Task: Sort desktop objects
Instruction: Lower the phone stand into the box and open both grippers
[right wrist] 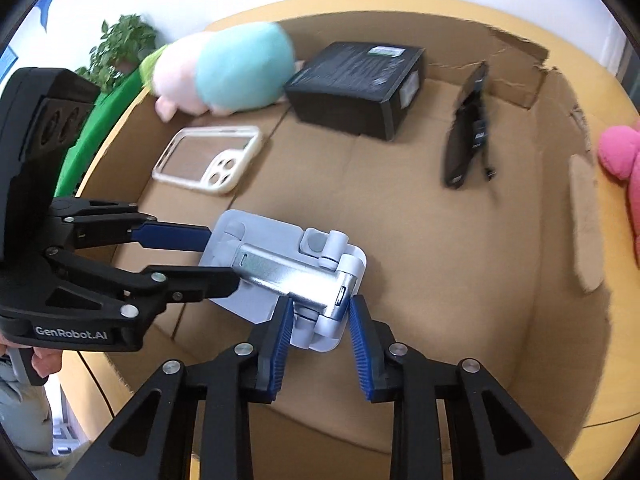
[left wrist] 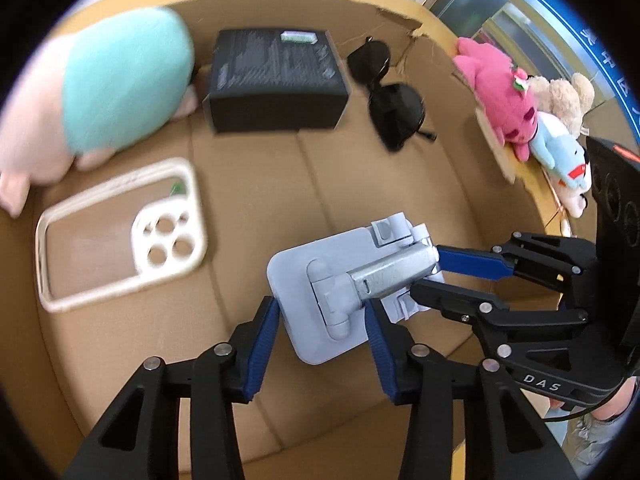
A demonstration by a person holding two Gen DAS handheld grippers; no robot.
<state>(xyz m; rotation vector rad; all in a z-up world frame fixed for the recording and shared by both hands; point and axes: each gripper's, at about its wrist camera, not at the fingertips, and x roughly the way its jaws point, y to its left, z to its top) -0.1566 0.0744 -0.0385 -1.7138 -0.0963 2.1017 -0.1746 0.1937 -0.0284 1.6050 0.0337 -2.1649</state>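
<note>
Cardboard box floor [left wrist: 248,184], torn back wall, yellow tabletop [right wrist: 616,92] around it, white wall behind. Inside: teal-pink plush [left wrist: 120,88] far left, clear phone case [left wrist: 120,232] lying flat near it, black box [left wrist: 276,80] at back, black sunglasses [left wrist: 388,96] to its right. Pink plush [left wrist: 500,92] and pale toys outside on box edge. Grey folding phone stand [left wrist: 328,292] lying centre on box floor. Left gripper [left wrist: 322,344] spread wide, pads straddling stand base, contact unclear. Right gripper [right wrist: 320,332] also wide, pads flanking hinged end of metal arm, grip not confirmed.
</note>
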